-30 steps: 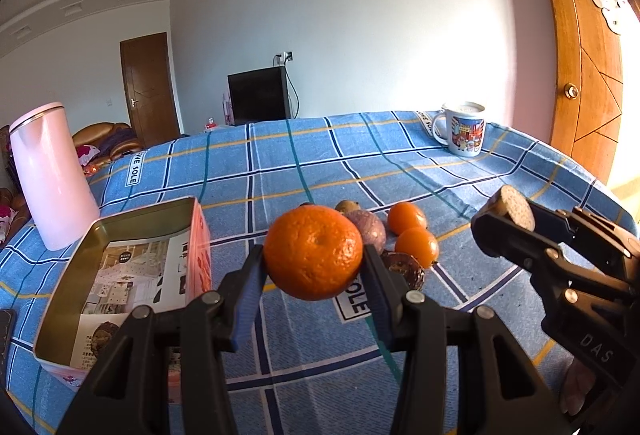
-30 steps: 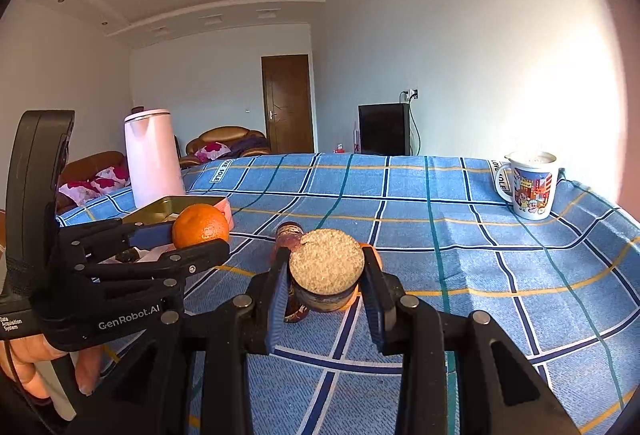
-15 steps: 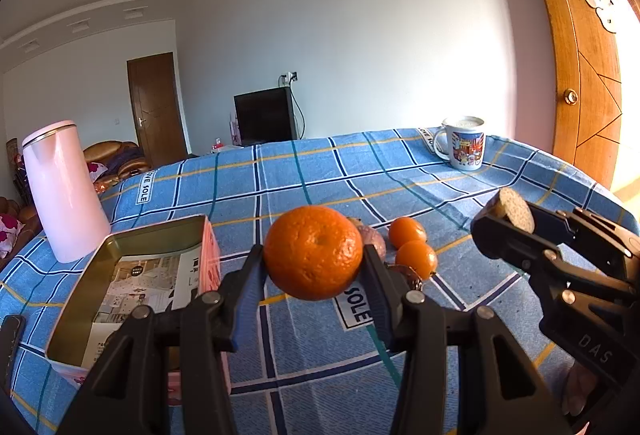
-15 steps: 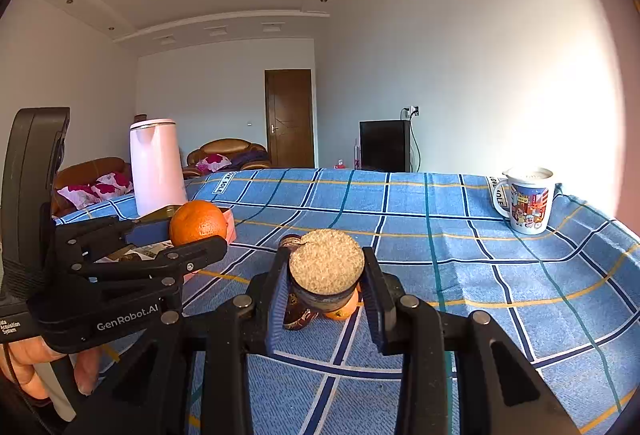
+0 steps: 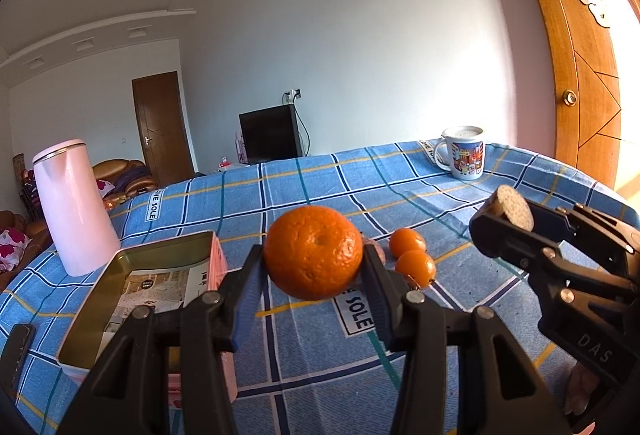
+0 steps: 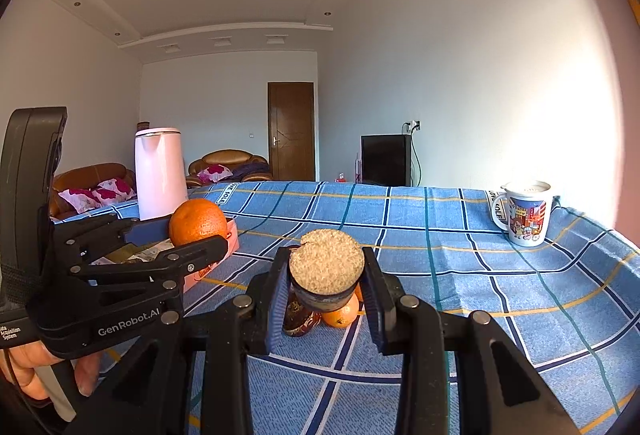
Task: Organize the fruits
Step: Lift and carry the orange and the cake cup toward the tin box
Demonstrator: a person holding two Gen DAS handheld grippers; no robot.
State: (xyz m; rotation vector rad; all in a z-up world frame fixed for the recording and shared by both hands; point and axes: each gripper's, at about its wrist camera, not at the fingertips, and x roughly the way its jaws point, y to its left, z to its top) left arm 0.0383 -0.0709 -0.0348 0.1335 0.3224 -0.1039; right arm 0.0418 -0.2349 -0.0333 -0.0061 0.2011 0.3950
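Observation:
My left gripper (image 5: 313, 263) is shut on a large orange (image 5: 313, 251) and holds it above the blue checked tablecloth; the orange also shows in the right wrist view (image 6: 198, 221). My right gripper (image 6: 326, 275) is shut on a dark halved fruit with a pale cut face (image 6: 326, 267), also held in the air; the fruit also shows in the left wrist view (image 5: 514, 211). Two small oranges (image 5: 407, 242) (image 5: 416, 267) lie on the cloth behind the large orange. A dark brown fruit (image 6: 299, 317) and a small orange (image 6: 341, 314) lie under the right gripper.
An open pink tin box (image 5: 160, 275) lined with printed paper stands at the left. A pink kettle (image 5: 74, 209) stands behind it. A printed mug (image 5: 464, 153) stands at the far right of the table. A dark flat object (image 5: 16, 351) lies at the left edge.
Both grippers have risen and tilted up with their fruit still held; the table and the fruits on it sit lower in both views.

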